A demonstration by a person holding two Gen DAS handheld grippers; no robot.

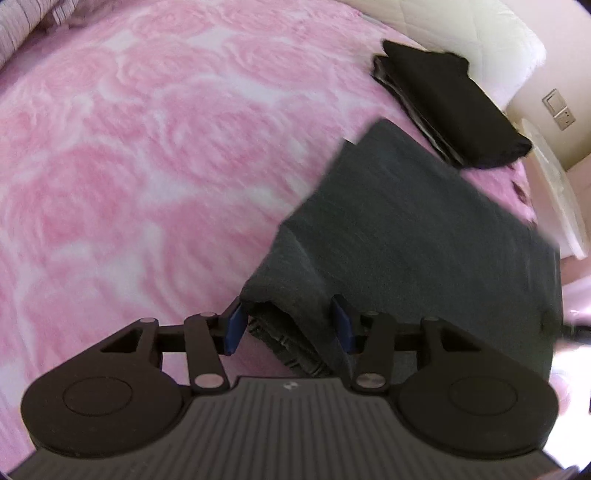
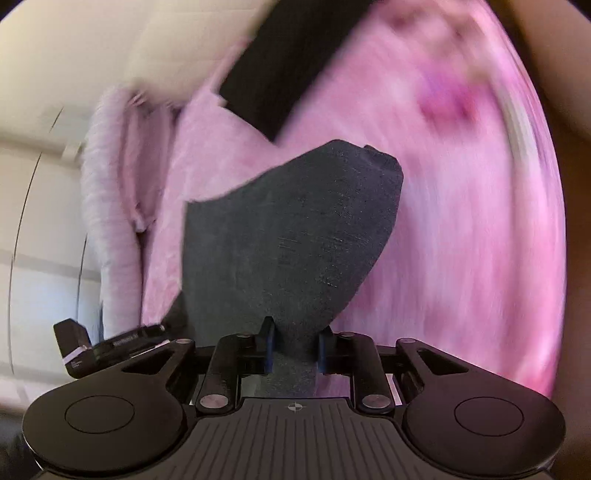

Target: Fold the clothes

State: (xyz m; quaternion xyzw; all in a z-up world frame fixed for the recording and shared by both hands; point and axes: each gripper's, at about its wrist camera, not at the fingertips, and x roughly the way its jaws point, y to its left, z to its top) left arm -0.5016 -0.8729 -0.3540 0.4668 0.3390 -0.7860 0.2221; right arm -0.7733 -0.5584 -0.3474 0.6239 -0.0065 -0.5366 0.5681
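Observation:
A folded dark grey garment (image 1: 413, 236) is held over the pink rose-patterned blanket (image 1: 147, 155). My left gripper (image 1: 290, 325) is shut on one thick folded end of it, the blue pads pressing both sides of the bundle. In the right wrist view the same grey garment (image 2: 295, 236) rises from my right gripper (image 2: 293, 349), which is shut on a bunched end of the cloth. A folded black garment (image 1: 450, 107) lies on the blanket beyond the grey one; it also shows as a black garment (image 2: 288, 70) at the top of the right view.
A white quilted mattress edge (image 1: 461, 33) and a wall with switches (image 1: 559, 109) lie past the black garment. A striped pillow (image 1: 18, 29) sits at the far left. The blanket's fringe edge (image 2: 107, 192) hangs beside white furniture. The left gripper's body (image 2: 96, 347) shows low left.

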